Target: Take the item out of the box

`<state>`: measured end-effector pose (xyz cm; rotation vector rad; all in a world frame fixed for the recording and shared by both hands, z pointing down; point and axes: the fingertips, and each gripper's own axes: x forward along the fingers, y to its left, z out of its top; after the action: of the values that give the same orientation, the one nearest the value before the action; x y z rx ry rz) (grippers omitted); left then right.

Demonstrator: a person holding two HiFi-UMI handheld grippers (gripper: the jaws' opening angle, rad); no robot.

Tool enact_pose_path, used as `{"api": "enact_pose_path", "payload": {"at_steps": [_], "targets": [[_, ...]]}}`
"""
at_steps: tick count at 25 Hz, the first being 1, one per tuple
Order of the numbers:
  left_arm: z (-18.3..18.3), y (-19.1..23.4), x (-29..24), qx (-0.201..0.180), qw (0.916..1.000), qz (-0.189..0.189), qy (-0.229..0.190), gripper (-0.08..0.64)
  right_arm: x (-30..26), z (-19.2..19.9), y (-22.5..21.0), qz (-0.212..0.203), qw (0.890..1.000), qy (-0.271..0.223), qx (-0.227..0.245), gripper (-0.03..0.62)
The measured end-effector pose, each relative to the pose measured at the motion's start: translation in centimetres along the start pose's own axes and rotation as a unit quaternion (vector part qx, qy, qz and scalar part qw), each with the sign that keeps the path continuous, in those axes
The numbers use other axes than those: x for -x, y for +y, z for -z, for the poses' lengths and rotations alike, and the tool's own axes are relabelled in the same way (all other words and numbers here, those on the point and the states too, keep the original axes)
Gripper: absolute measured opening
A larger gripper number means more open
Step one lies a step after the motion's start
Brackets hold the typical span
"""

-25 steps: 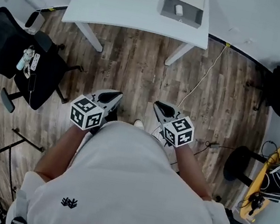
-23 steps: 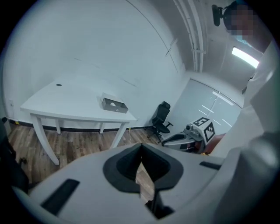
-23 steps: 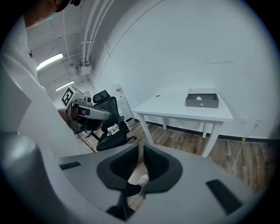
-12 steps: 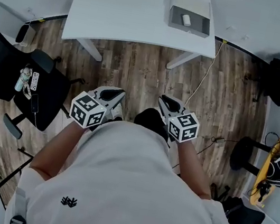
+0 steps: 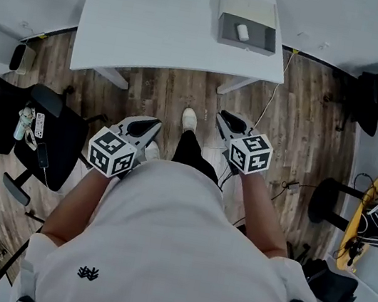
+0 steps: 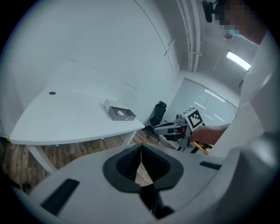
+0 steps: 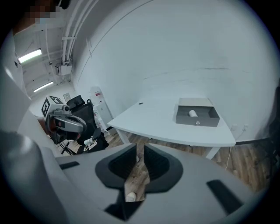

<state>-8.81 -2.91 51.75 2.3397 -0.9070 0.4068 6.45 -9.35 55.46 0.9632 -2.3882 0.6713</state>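
A person is facing the counter [image 5: 160, 26], where a small white item [image 5: 243, 32] is lying in the open grey box [image 5: 245, 47], straight ahead of the nearer right hand-held gripper [image 5: 225, 120], whose empty jaws have just been opening slightly. The left hand-held gripper [image 5: 148, 126] is being held closed.

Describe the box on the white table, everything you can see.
The box is a shallow grey open tray, matte, with a paler panel, perhaps its lid, lying behind it. It sits flat near the right end of the white table. A small white item lies inside. Nothing else touches it.
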Motion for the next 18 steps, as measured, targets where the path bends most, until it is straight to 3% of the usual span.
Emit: {"api": "enact_pose_path", "payload": {"at_steps": [10, 18], "targets": [[-6.6, 4.5, -2.5, 0.006, 0.9981, -0.055, -0.027, 0.008, -5.1, -7.4, -10.2, 0.01, 1.0, 0.008, 0.014, 0.075], [-10.1, 6.3, -4.7, 0.011, 0.9954, -0.089, -0.035, 0.008, -10.0, -10.2, -17.4, 0.017, 0.999, 0.036, 0.023, 0.098]]}}
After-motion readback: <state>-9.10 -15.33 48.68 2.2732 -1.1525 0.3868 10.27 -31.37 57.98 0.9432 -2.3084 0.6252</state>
